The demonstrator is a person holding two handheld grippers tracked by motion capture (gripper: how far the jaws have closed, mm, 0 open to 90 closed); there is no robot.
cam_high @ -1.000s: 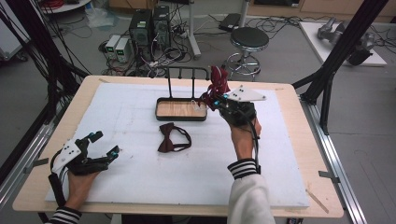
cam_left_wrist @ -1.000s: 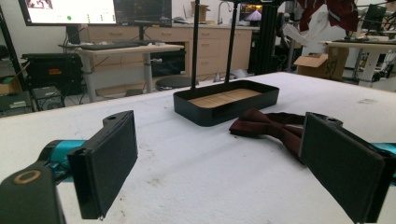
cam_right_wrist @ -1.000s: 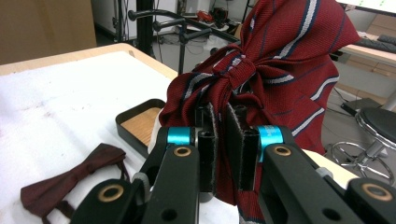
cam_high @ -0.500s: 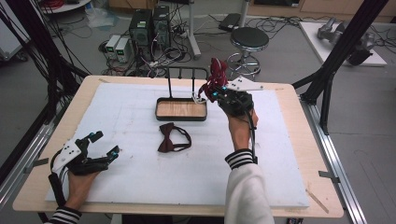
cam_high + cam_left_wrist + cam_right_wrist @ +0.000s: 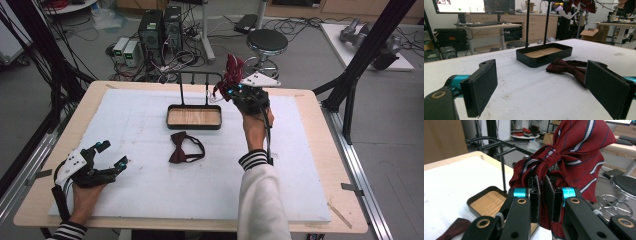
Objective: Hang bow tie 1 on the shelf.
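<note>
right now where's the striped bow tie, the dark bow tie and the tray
striped bow tie (image 5: 574, 147), right gripper view, upper red fold
dark bow tie (image 5: 178, 148), high view, left wing
tray (image 5: 534, 62), left gripper view, black front wall

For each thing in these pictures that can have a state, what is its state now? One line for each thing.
Striped bow tie: held up in the air beside the rack, clamped by the right gripper.
Right gripper: shut on the striped bow tie.
Left gripper: open, jaws wide apart, nothing between them.
Dark red bow tie: lying flat on the white mat, untouched.
Tray: upright, nothing in it.
Rack: standing, nothing hanging on it.
</note>
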